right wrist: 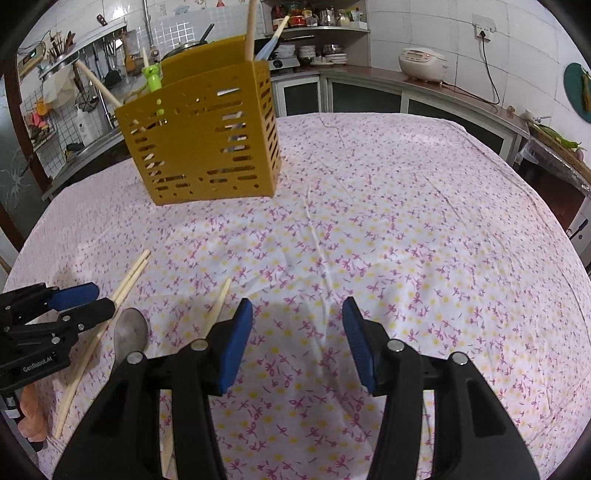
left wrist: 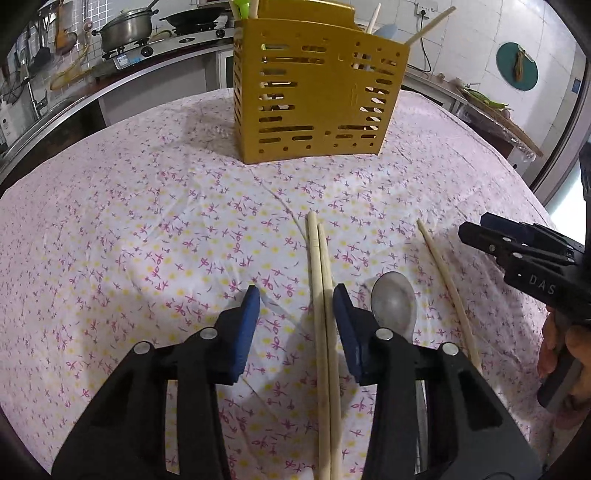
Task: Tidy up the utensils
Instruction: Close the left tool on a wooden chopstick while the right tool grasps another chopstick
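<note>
A pair of wooden chopsticks lies side by side on the floral tablecloth. It sits between the blue pads of my left gripper, close to the right pad and well apart from the left one, so the jaws are open. A metal spoon lies just right of that gripper, and a single chopstick lies further right. My right gripper hangs open over bare cloth; the single chopstick runs under its left finger. The yellow slotted utensil holder stands at the back with chopsticks and a green utensil in it.
The right gripper and the hand holding it show at the right edge of the left wrist view. A stove with a pot and a counter lie behind the table. A rice cooker stands on the far counter.
</note>
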`<state>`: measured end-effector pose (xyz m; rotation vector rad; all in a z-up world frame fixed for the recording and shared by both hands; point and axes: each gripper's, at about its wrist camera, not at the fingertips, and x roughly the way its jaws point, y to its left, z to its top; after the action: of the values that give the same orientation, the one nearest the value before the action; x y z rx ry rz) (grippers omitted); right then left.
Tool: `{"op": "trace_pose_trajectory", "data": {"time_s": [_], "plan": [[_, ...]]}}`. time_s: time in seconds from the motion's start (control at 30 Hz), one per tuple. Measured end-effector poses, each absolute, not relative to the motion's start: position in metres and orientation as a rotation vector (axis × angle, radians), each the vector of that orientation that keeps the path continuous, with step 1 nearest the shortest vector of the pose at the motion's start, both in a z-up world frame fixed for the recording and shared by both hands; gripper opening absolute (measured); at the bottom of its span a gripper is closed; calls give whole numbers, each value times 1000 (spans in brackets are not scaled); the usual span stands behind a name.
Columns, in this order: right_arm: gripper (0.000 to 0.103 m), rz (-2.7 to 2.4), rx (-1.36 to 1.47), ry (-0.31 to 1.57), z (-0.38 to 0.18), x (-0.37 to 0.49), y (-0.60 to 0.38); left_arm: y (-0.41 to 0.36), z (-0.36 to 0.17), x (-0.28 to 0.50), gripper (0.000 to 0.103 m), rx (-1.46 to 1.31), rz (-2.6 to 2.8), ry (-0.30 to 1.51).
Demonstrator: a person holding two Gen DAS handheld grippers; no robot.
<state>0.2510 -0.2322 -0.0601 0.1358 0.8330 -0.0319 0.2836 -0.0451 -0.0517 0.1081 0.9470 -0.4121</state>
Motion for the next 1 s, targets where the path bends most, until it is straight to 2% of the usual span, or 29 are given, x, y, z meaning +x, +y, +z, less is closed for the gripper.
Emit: {"op": "trace_pose_trajectory", "data": {"time_s": [0.37,0.47,0.53,1.0], "plan": [[50,-26,125,844,-61,250,-226,-44,-53,287,30,96,-410,957],[50,-20,124,847,-61,250,-225,-40,-52,286,24,78,-408,954],[50,-15,118,854,-61,251,-222,-37,-51,286,7,79,-376,950],[46,-40,99,994,-65,270,-196,-48,-56,299,7,99,-358,981]]}}
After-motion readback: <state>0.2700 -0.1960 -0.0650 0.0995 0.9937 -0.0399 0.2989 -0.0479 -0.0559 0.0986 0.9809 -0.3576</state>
